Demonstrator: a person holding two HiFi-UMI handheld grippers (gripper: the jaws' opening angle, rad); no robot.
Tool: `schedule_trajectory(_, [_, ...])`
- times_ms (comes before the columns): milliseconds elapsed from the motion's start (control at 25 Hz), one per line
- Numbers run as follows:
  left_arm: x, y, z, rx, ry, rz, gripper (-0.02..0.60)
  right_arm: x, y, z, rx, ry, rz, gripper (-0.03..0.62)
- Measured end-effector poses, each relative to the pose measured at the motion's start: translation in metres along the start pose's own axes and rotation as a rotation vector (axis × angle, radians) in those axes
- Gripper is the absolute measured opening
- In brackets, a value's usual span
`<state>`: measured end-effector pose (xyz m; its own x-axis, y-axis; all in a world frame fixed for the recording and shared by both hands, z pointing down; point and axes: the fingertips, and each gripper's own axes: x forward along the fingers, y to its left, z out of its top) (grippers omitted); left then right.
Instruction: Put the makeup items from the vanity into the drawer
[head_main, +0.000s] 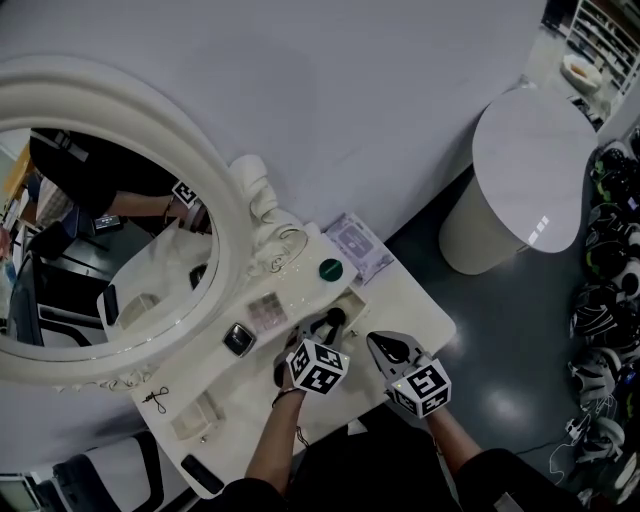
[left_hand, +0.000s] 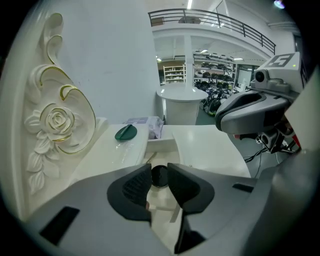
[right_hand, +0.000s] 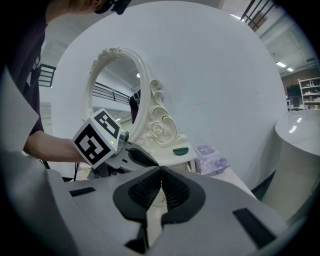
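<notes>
Over the open white drawer (left_hand: 161, 146), set into the white counter (left_hand: 215, 145) of the vanity, the left claw (left_hand: 159, 172) is closed narrowly on a small round black pot (left_hand: 160, 176), which sits pinched between its dark ribbed tips. The right claw (right_hand: 161, 172) hangs just beside it on the person's right, its jaws pressed together with nothing between them. The step in hand looks to be the drop-off: the pot is carried above the drawer but not yet let go. The next move probably calls for lowering the left claw until the pot is close to the drawer floor, then spreading the jaws gently so the round pot does not roll or bounce out. More of the task remains on the counter: a flat round dark-green disc (left_hand: 125, 132) lies on the raised shelf beside the ornate rose-carved mirror frame (left_hand: 59, 120), and a square black compact (head_main: 239, 339) and a pale pink palette (head_main: 267, 311) rest nearer the mirror, well apart from the drawer.
</notes>
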<state>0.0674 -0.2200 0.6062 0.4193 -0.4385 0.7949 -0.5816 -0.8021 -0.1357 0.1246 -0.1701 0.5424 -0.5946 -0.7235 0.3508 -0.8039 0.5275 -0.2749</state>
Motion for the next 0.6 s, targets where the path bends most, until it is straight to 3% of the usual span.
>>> schedule_trajectory(160, [-0.008,0.005,0.001,-0.015,-0.022,0.012,0.103,0.001,0.005,0.002,-0.004,-0.004,0.008,0.023])
schedule_trajectory(320, [-0.019,0.006,0.004,-0.033,-0.069,0.031,0.061,0.002,0.011,0.005,-0.011,-0.015,0.019,0.023])
schedule_trajectory(600, [-0.056,-0.003,0.017,-0.175,-0.248,0.022,0.025,-0.003,0.030,0.021,-0.029,-0.059,0.050,0.023])
